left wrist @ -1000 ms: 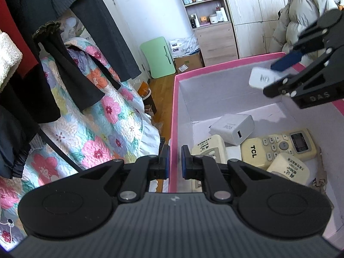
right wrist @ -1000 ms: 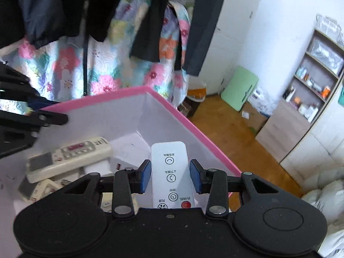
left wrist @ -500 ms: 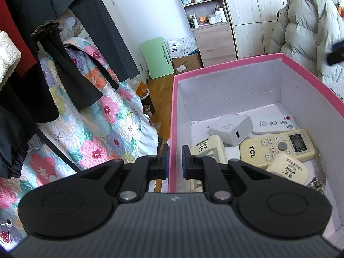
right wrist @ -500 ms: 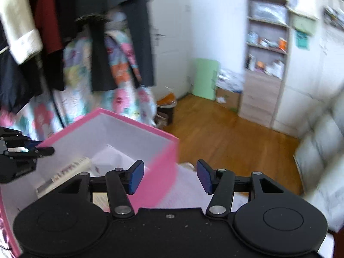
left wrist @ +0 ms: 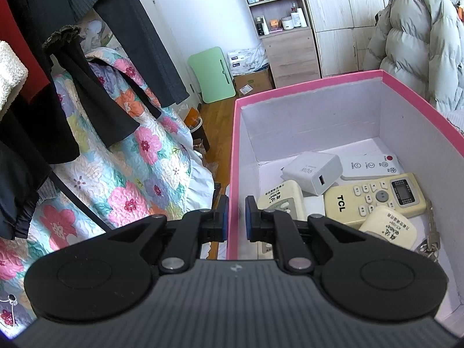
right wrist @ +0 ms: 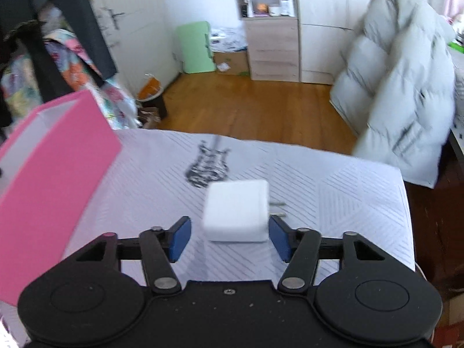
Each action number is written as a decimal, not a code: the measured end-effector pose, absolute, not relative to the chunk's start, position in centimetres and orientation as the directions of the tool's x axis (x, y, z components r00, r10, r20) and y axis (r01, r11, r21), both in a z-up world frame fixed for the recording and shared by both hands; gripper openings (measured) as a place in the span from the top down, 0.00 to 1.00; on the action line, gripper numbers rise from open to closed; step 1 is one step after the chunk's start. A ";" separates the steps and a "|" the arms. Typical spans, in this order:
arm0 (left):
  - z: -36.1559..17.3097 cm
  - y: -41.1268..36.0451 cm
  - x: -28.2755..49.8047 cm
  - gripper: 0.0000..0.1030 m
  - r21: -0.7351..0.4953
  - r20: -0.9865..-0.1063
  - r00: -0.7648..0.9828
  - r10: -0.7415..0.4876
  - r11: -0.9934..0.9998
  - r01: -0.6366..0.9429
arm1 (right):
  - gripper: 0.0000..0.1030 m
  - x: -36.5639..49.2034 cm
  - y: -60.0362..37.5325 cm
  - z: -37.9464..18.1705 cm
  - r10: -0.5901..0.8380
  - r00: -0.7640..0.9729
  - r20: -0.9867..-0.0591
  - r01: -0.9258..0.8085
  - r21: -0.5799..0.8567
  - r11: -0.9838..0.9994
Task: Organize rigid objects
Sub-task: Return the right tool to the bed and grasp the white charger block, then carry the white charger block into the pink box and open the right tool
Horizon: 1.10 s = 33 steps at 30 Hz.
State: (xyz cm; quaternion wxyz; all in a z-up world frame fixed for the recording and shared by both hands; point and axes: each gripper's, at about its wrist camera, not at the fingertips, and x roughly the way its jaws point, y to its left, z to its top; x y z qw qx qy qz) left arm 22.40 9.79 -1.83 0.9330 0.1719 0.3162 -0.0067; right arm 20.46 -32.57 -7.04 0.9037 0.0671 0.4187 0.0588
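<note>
My left gripper [left wrist: 236,217] is shut on the near left wall of the pink box [left wrist: 234,156]. The box holds a white charger [left wrist: 311,169], a flat white remote [left wrist: 372,165], a yellowed TCL remote [left wrist: 374,198], two small cream remotes [left wrist: 279,200] and keys [left wrist: 429,243]. In the right wrist view my right gripper [right wrist: 229,242] is open, its pads either side of a white plug adapter [right wrist: 236,210] lying on the white cloth [right wrist: 333,191]. The pads do not touch it. The pink box [right wrist: 52,168] stands to its left.
A floral quilt [left wrist: 116,174] and hanging dark clothes [left wrist: 43,87] are left of the box. A grey puffer coat [right wrist: 406,87] hangs beyond the cloth's right edge. A wooden floor, a shelf unit [right wrist: 269,29] and a green panel [right wrist: 195,47] lie farther off.
My right gripper let the flat white remote go into the box, then swung right, out of the box, over the cloth to straddle the plug adapter. My left gripper has not moved.
</note>
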 end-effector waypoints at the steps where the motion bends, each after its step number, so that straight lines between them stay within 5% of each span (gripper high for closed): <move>1: -1.8 9.8 22.5 0.90 0.319 -0.595 0.798 0.098 0.940 0.122 | 0.37 20.6 -32.5 -7.4 0.160 0.637 -0.754 -0.048 0.169 0.985; 10: -1.9 9.9 22.6 0.90 0.317 -0.598 0.795 0.100 0.941 0.120 | 0.31 22.5 -31.1 -8.8 0.098 0.652 -0.752 -0.077 0.063 0.995; 16: -1.9 9.9 22.6 0.90 0.318 -0.598 0.795 0.100 0.940 0.121 | 0.38 21.8 -30.7 -9.0 0.058 0.690 -0.722 -0.070 0.013 0.997; 27: -1.9 9.9 22.6 0.90 0.311 -0.598 0.796 0.097 0.943 0.118 | 0.38 18.4 -27.0 -4.4 0.134 0.762 -0.634 -0.180 -0.008 0.984; 33: -1.9 10.0 22.6 0.90 0.302 -0.597 0.798 0.086 0.945 0.124 | 0.37 17.6 -21.7 0.8 0.314 0.776 -0.547 -0.366 0.015 0.931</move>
